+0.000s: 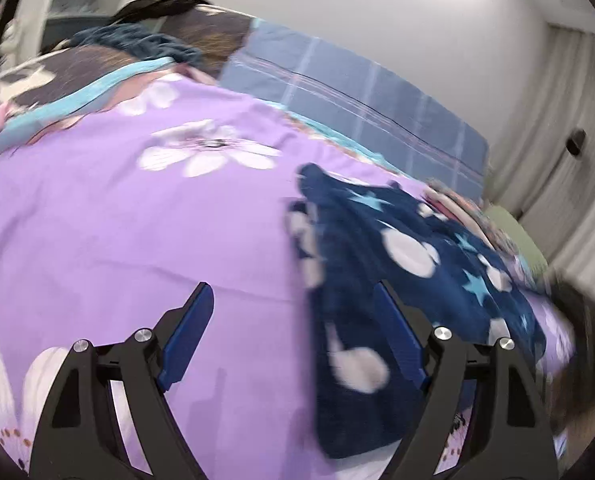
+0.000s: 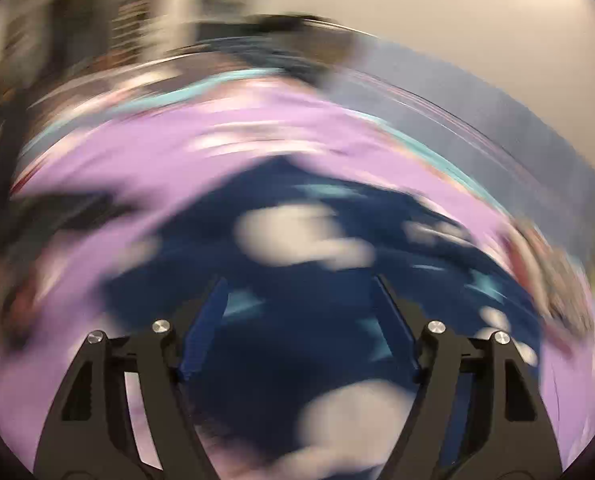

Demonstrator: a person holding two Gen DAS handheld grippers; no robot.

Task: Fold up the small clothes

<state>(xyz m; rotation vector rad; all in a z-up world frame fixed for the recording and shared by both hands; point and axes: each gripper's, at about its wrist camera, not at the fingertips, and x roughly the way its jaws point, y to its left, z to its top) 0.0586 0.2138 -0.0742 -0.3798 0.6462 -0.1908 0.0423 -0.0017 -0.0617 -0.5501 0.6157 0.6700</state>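
A small navy garment (image 1: 397,272) with white dots and light-blue stars lies on a purple flowered bedspread (image 1: 117,220). My left gripper (image 1: 293,292) is open and empty above the bedspread, at the garment's left edge; its right finger is over the cloth. In the right wrist view, heavily blurred by motion, the same navy garment (image 2: 309,288) fills the middle. My right gripper (image 2: 299,284) is open above it and holds nothing.
A blue plaid pillow or sheet (image 1: 357,92) lies at the far side of the bed by the white wall. A dark teal cloth (image 1: 137,42) and a dark patterned blanket (image 1: 69,66) lie at the far left. A green item (image 1: 517,236) sits at the right edge.
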